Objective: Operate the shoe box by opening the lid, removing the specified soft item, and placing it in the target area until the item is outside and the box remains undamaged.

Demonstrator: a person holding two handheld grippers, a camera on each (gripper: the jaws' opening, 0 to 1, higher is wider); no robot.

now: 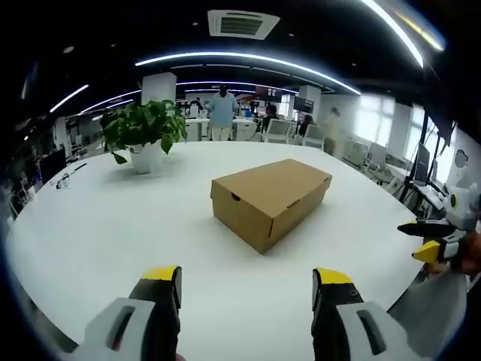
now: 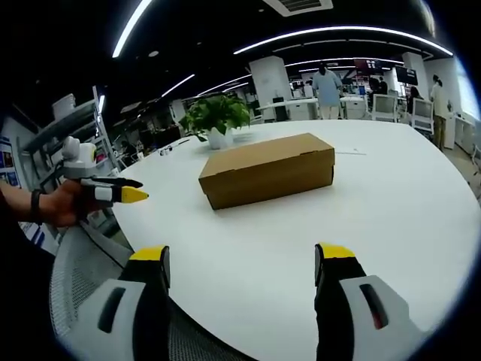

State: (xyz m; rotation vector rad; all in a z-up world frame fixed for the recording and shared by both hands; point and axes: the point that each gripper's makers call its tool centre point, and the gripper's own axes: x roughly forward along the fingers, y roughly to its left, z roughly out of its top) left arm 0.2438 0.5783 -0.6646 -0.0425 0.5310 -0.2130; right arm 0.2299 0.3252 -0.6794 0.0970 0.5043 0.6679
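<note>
A brown cardboard shoe box (image 1: 270,199) with its lid down lies on the round white table (image 1: 113,233), angled to the left gripper view. My left gripper (image 1: 246,289) is open over the table's near edge, well short of the box, nothing between its yellow-tipped fingers (image 1: 164,277). In the right gripper view the same box (image 2: 267,169) lies lengthwise ahead, and my right gripper (image 2: 242,263) stands open above the table (image 2: 391,203), apart from the box. Each view catches the other gripper, hand-held off the table's edge: the right gripper (image 1: 432,242), the left gripper (image 2: 113,192).
A potted green plant (image 1: 146,131) (image 2: 218,116) stands on the table beyond the box. A grey mesh chair (image 2: 79,282) sits at the table's near edge. People (image 1: 222,109) and desks are far behind in the office.
</note>
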